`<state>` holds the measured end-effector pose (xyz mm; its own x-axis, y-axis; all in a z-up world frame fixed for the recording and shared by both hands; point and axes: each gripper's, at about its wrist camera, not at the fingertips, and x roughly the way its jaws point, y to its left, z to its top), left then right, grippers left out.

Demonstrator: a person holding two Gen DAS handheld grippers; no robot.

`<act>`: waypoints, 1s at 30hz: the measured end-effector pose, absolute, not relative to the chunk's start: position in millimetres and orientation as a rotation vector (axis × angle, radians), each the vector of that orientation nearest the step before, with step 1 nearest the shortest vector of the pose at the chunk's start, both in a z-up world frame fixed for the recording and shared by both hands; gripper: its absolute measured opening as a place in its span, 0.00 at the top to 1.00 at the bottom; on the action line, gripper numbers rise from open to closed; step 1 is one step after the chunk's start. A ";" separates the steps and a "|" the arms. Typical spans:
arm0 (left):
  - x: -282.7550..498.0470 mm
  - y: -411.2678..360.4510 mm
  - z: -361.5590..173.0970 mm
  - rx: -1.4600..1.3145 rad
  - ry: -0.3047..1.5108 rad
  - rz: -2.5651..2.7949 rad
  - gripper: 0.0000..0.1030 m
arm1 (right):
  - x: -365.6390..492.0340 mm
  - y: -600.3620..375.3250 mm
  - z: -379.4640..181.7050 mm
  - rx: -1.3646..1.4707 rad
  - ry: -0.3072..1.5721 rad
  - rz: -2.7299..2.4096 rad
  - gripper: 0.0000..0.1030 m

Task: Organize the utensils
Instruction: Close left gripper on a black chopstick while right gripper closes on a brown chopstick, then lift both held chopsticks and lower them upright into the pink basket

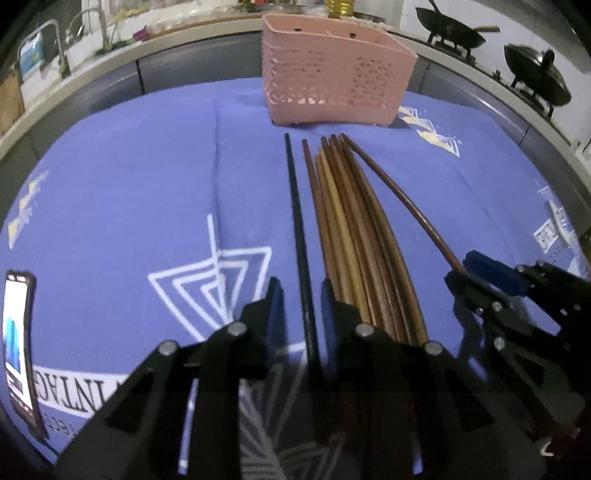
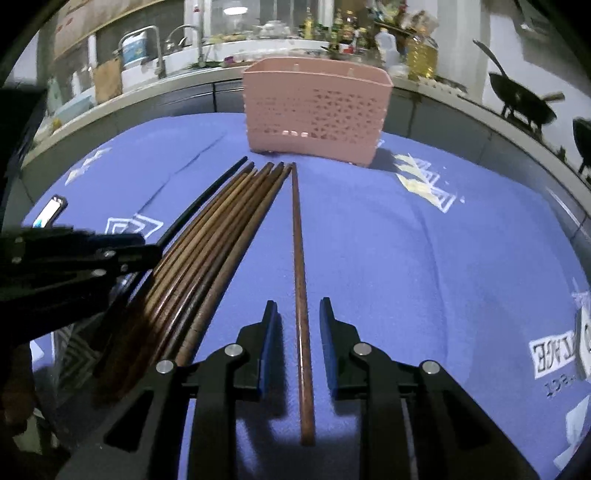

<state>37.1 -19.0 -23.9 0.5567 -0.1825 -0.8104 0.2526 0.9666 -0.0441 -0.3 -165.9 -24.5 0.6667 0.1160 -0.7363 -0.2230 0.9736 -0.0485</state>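
Note:
A pink perforated utensil basket (image 1: 334, 79) stands upright at the far side of the blue cloth; it also shows in the right wrist view (image 2: 314, 110). Several brown chopsticks (image 1: 354, 229) lie bundled in front of it (image 2: 221, 236). A black chopstick (image 1: 299, 236) lies between the fingers of my open left gripper (image 1: 300, 291), which straddles it without touching. A single brown chopstick (image 2: 300, 280) lies between the fingers of my open right gripper (image 2: 298, 314). The right gripper also shows in the left wrist view (image 1: 480, 273), the left gripper in the right wrist view (image 2: 122, 251).
A lit phone (image 1: 18, 350) lies on the blue printed cloth (image 1: 129, 177) at the left. A kitchen counter with a sink and faucets (image 2: 159, 62) curves behind the table. Black woks (image 1: 454, 29) sit on a stove at the right.

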 end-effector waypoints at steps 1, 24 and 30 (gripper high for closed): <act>37.9 -18.1 -23.7 0.078 0.947 -0.259 0.81 | -0.1 -167.4 -24.3 -0.142 0.819 0.186 0.77; 143.3 -31.0 -16.8 0.088 0.985 -0.348 0.95 | 134.2 -161.7 -9.8 -0.109 0.981 0.344 0.88; 136.9 -25.7 -1.4 0.016 0.944 -0.427 0.96 | 130.9 -171.9 6.1 -0.065 0.984 0.425 0.95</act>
